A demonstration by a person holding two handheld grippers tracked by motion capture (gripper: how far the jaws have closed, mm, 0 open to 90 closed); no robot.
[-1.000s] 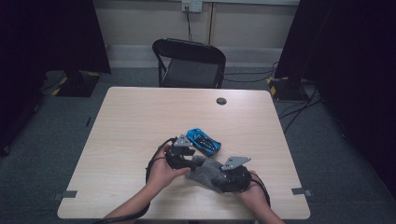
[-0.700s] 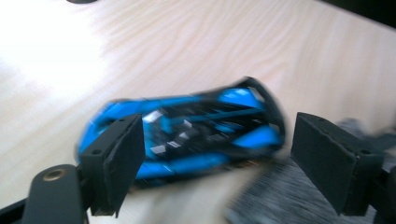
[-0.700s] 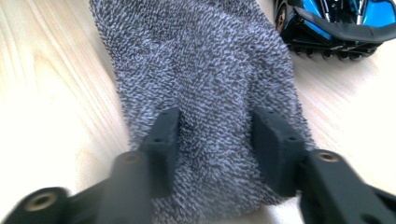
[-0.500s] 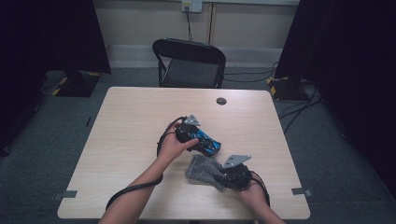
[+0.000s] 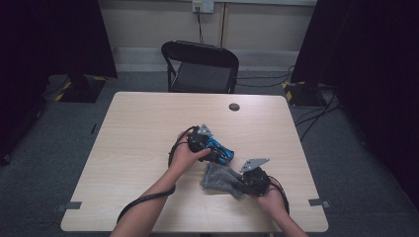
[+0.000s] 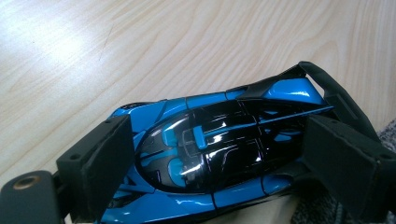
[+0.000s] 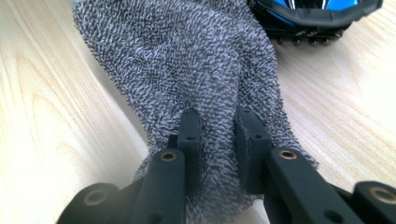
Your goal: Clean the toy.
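- The left gripper (image 6: 205, 154), jaws just opened wide, straddles the glossy blue-and-black toy race car (image 6: 219, 154) at lower centre of its view; the pads look clear of the bodywork.
- The right gripper (image 7: 217, 135) pinches a fold of the grey terry cloth (image 7: 187, 70) just beside the car.
- Centre the pads on the car's flanks before closing; keep the cloth pinned flat.

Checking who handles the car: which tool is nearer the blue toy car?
Left. The left tool straddles the blue toy car; the right tool pinches the grey cloth beside it.
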